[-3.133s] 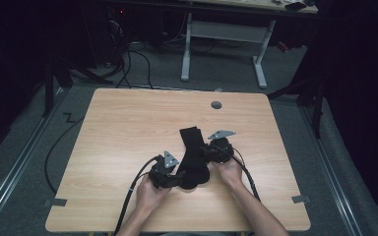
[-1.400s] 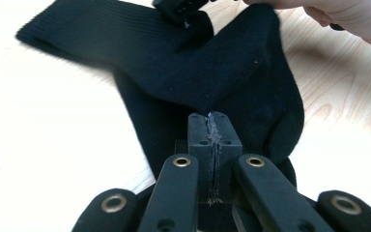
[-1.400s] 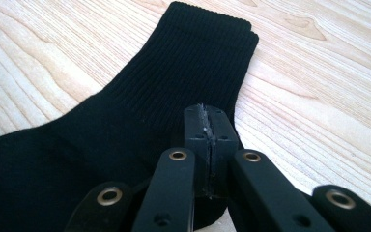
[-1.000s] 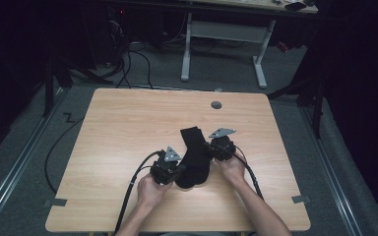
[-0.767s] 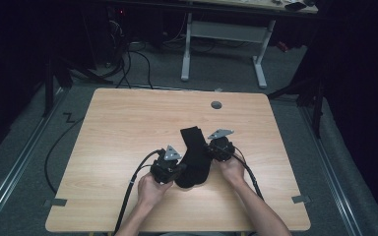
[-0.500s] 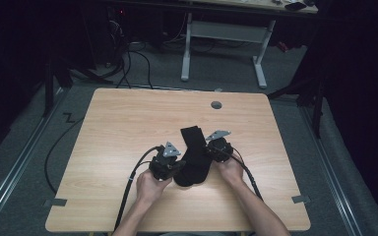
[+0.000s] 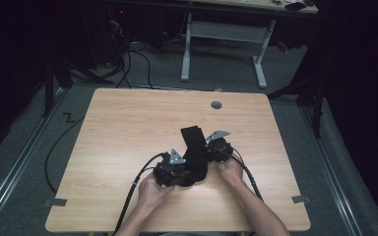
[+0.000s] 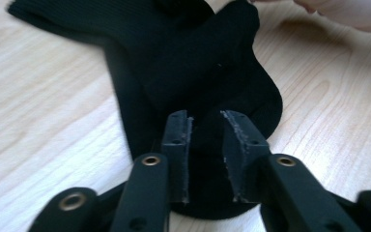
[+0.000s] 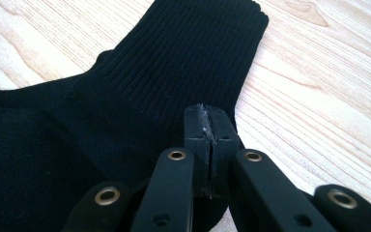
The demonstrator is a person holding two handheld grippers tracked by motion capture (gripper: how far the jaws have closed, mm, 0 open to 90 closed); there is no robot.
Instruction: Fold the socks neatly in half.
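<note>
From the high view, I had both forearms in from the near edge of the wooden table [image 7: 128,128]. A black sock [image 7: 194,155] lay a little toward my side of the table's middle, its ribbed cuff pointing away from me and its foot end toward me, folded over on itself. My left gripper [image 7: 179,169] sat against the sock's near left side, and my right gripper [image 7: 211,150] against its right edge, so the sock lay between the two tools. A black cable [image 7: 138,184] trailed from the left gripper back over the near edge. A small round grommet [image 7: 216,104] was set in the tabletop near its far edge, well apart from the sock.

In the left gripper view, my left gripper [image 8: 205,145] hung over the sock [image 8: 183,67] with its jaws parted, a clear gap between the pads and dark fabric showing through it. Whether the pads touched the cloth I could not tell. My other hand [image 8: 348,12] showed at the top right corner.

In the right gripper view, my right gripper [image 9: 206,133] had its jaws pressed together at the sock's [image 9: 140,96] edge below the ribbed cuff. I could not tell whether any fabric was pinched between the pads.
</note>
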